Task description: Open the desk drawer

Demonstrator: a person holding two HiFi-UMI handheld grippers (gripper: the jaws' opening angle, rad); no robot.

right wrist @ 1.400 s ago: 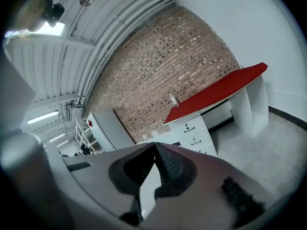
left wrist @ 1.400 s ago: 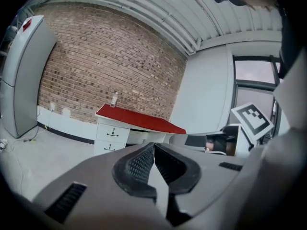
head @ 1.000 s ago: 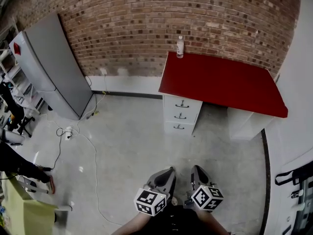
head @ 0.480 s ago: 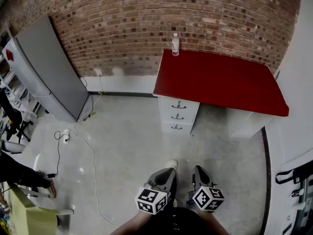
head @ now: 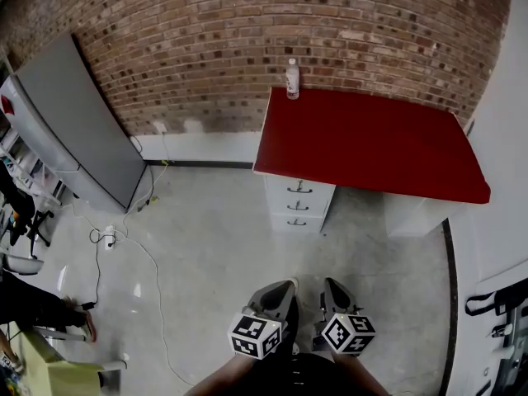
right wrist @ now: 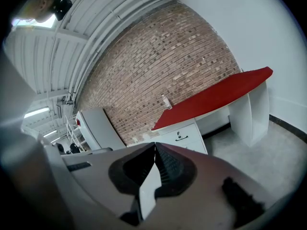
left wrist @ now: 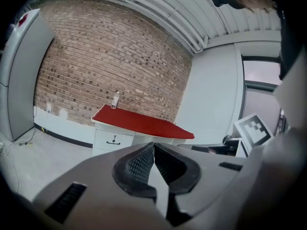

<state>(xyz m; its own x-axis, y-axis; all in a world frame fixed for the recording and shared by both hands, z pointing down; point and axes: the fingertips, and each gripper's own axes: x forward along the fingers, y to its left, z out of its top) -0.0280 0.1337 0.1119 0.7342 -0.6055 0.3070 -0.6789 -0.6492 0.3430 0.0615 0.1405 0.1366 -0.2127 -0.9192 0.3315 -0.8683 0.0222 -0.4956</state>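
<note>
A red-topped desk (head: 371, 143) stands against the brick wall, with a white stack of three drawers (head: 298, 205) under its left end, all closed. The same desk (left wrist: 139, 122) shows far ahead in the left gripper view, and the desk (right wrist: 211, 98) with its top drawer (right wrist: 181, 137) in the right gripper view. Both grippers are held low near my body, well short of the desk. My left gripper (head: 285, 290) is shut with nothing in it. My right gripper (head: 332, 287) is shut too, empty. The jaw tips meet in both gripper views.
A small clear bottle (head: 292, 79) stands on the desk's back left corner. A grey fridge (head: 78, 126) leans along the left wall. A white cable (head: 153, 271) trails over the concrete floor. A white wall and door (head: 503, 180) close the right side. A person's legs (head: 33, 291) show at far left.
The desk has shifted slightly left and grown a little in the head view as I walk toward it. Both grippers keep their place near my body, still shut.
</note>
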